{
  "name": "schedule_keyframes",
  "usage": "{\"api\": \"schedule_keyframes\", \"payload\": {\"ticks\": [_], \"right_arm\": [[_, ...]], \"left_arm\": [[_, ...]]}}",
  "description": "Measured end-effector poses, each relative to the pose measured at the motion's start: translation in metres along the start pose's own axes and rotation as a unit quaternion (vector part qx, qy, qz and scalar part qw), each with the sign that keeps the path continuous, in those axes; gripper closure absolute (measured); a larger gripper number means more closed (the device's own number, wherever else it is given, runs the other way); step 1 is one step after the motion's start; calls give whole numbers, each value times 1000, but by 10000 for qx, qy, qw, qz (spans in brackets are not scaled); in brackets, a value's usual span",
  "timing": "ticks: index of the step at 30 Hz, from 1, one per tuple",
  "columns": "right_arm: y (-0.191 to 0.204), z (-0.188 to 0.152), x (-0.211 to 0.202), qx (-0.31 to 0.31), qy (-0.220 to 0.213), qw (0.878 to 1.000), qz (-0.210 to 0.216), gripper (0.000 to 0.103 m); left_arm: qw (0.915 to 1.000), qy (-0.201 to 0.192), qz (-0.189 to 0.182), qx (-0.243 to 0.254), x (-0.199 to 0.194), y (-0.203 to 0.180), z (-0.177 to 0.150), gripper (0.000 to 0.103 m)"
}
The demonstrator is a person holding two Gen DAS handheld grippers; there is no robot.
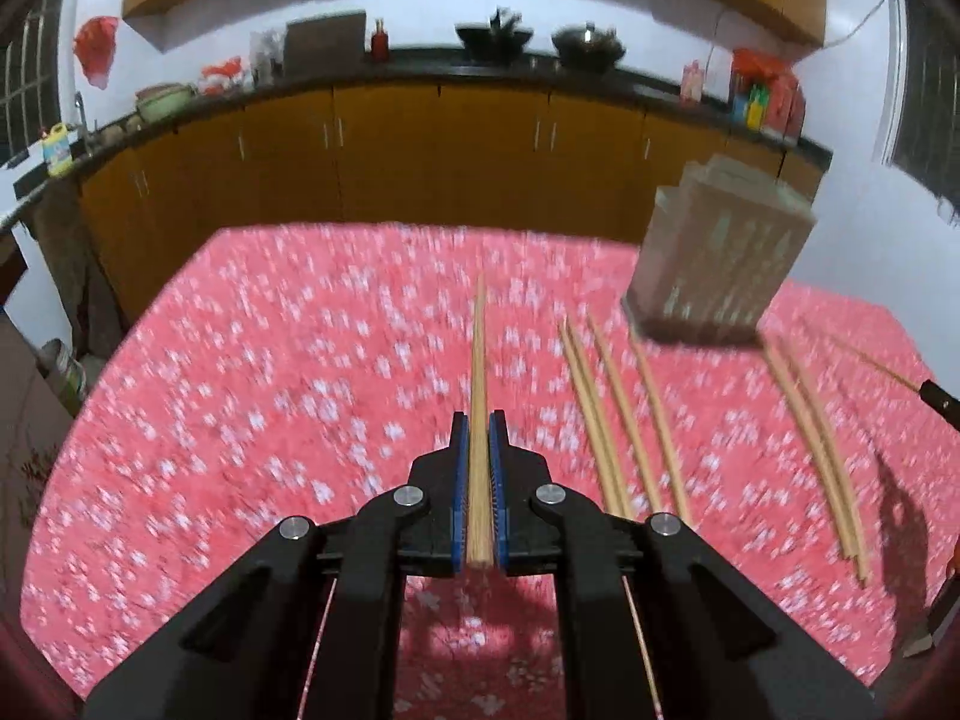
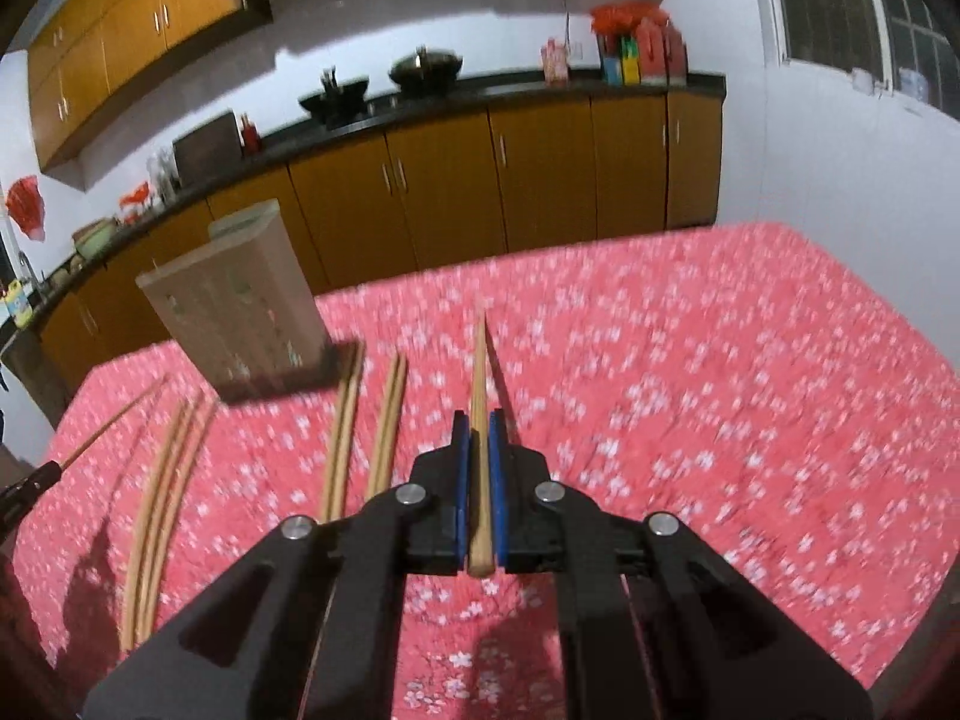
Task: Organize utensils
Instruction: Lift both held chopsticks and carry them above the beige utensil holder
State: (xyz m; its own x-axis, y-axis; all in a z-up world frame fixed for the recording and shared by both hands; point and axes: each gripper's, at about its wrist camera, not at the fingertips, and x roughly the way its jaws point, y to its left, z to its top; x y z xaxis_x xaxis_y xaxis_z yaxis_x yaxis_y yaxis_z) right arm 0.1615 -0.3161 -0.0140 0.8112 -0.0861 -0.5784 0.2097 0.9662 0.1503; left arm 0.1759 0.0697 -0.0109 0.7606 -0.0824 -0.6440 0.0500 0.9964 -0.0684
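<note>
Both your left hand-held gripper (image 1: 478, 420) and right hand-held gripper (image 2: 478, 420) pinch one chopstick (image 1: 478, 372) each lengthwise, tips forward for slotting into the holder (image 1: 720, 258) mid-right; spare chopsticks (image 1: 624, 408) lie on the table (image 1: 240, 360).

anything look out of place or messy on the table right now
Yes: loose chopsticks lie scattered on the pink floral tablecloth instead of in the perforated holder standing beside them. The left gripper and right gripper each clamp one chopstick. Nothing looks spilled or broken.
</note>
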Motion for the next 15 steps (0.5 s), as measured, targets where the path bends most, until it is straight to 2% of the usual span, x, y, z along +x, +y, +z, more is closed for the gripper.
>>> {"api": "schedule_keyframes", "payload": {"ticks": [7, 15], "right_arm": [[0, 26, -33, 21, -628, 9980, 44, 95], [1, 48, -47, -35, -942, 9955, 54, 95]], "left_arm": [[9977, -653, -81, -157, -37, 3, 32, 96], [9954, -924, 6, -251, -49, 8, 54, 96]]}}
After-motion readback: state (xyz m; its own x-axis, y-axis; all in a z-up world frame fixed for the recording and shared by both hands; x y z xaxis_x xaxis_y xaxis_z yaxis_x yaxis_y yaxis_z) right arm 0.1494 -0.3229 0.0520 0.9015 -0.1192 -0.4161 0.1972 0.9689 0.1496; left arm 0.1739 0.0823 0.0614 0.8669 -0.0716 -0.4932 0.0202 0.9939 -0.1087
